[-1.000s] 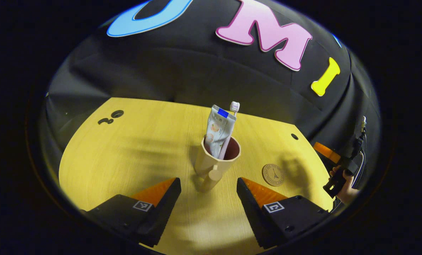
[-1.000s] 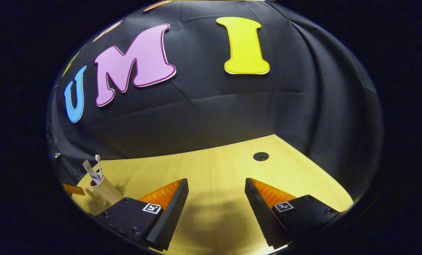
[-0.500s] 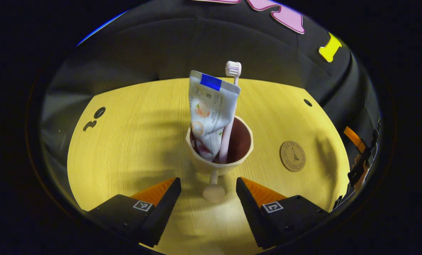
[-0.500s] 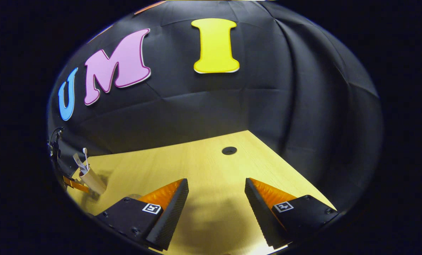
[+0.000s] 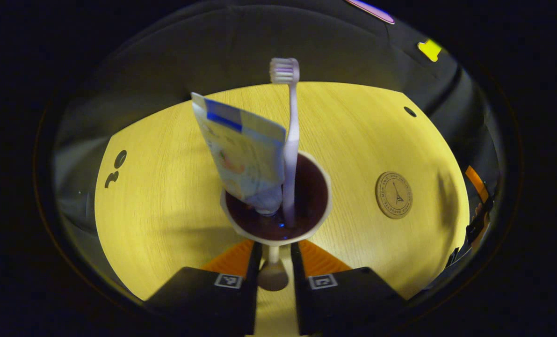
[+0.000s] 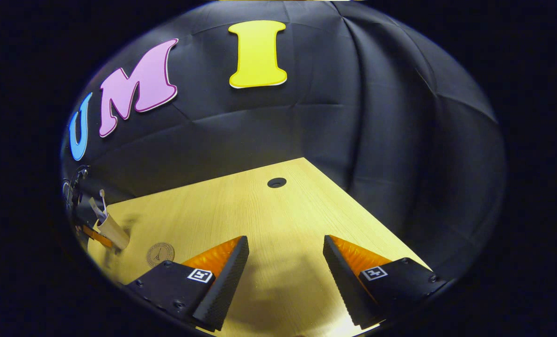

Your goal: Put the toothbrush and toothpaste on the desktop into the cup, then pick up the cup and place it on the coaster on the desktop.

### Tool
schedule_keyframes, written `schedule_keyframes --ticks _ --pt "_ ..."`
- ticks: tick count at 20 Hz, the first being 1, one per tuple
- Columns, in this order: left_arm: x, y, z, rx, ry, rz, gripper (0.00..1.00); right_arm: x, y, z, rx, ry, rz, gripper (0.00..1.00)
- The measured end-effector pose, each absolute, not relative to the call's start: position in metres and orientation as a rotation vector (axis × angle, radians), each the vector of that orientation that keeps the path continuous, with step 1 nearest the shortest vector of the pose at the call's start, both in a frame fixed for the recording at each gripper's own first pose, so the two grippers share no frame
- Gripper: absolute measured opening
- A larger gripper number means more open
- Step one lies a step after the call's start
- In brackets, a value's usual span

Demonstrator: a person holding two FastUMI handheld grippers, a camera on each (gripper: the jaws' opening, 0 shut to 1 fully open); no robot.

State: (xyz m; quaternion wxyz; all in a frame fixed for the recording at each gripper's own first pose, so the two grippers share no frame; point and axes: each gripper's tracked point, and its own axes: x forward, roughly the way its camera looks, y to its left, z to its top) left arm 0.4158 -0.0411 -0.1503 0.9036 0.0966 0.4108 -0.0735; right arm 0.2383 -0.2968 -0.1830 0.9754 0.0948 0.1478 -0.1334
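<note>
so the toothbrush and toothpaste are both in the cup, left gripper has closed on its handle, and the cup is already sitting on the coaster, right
Not quite. The toothbrush and toothpaste are in the cup, and the left gripper has closed on its handle, but the left gripper view shows the coaster bare, off to the cup's side.

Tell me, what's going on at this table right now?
A person is working with two handheld grippers at a wooden desk. The toothbrush and toothpaste already stand in the cup. The left gripper has its fingers closed in on the cup's handle, apparently gripping it for a lift. The coaster lies bare beside the cup, so the cup is not yet on it. The right gripper hangs open over the desk, holding nothing.
</note>
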Motion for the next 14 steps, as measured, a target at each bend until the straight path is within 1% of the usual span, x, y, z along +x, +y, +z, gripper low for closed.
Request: schedule_keyframes --ticks 1,2,3,4,5,6,7,9,11,12,13,14 --pt "0.415 -0.042 -0.152 0.195 0.858 -0.15 0.31 0.236 -0.297 -0.183 0.195 0.301 -0.273 0.98" --pt "0.416 -0.041 -0.151 0.193 0.851 -0.151 0.34 0.234 -0.297 -0.182 0.197 0.305 -0.275 0.98" --pt "0.416 -0.042 -0.153 0.183 0.849 -0.145 0.34 0.233 -0.297 -0.182 0.198 0.308 -0.278 0.98" --pt "0.416 -0.043 -0.153 0.172 0.84 -0.136 0.29 0.23 -0.296 -0.181 0.199 0.312 -0.278 0.98" --pt "0.416 -0.044 -0.152 0.163 0.836 -0.129 0.32 0.229 -0.295 -0.18 0.2 0.315 -0.276 0.98" --pt "0.415 -0.044 -0.153 0.156 0.833 -0.122 0.31 0.228 -0.294 -0.18 0.199 0.318 -0.273 0.98" --pt "0.413 -0.044 -0.151 0.154 0.833 -0.117 0.26 0.225 -0.294 -0.179 0.194 0.32 -0.272 0.98" --pt "0.412 -0.041 -0.143 0.175 0.815 -0.119 0.26 0.223 -0.29 -0.175 0.186 0.326 -0.262 0.98" --pt "0.409 -0.048 -0.13 0.215 0.786 -0.138 0.26 0.223 -0.285 -0.172 0.172 0.326 -0.248 0.98" --pt "0.407 -0.055 -0.124 0.231 0.775 -0.155 0.31 0.223 -0.283 -0.169 0.166 0.325 -0.242 0.98" --pt "0.403 -0.065 -0.119 0.24 0.769 -0.176 0.3 0.225 -0.28 -0.166 0.163 0.321 -0.235 0.98" --pt "0.401 -0.077 -0.114 0.245 0.76 -0.198 0.26 0.224 -0.277 -0.163 0.162 0.317 -0.228 0.98"
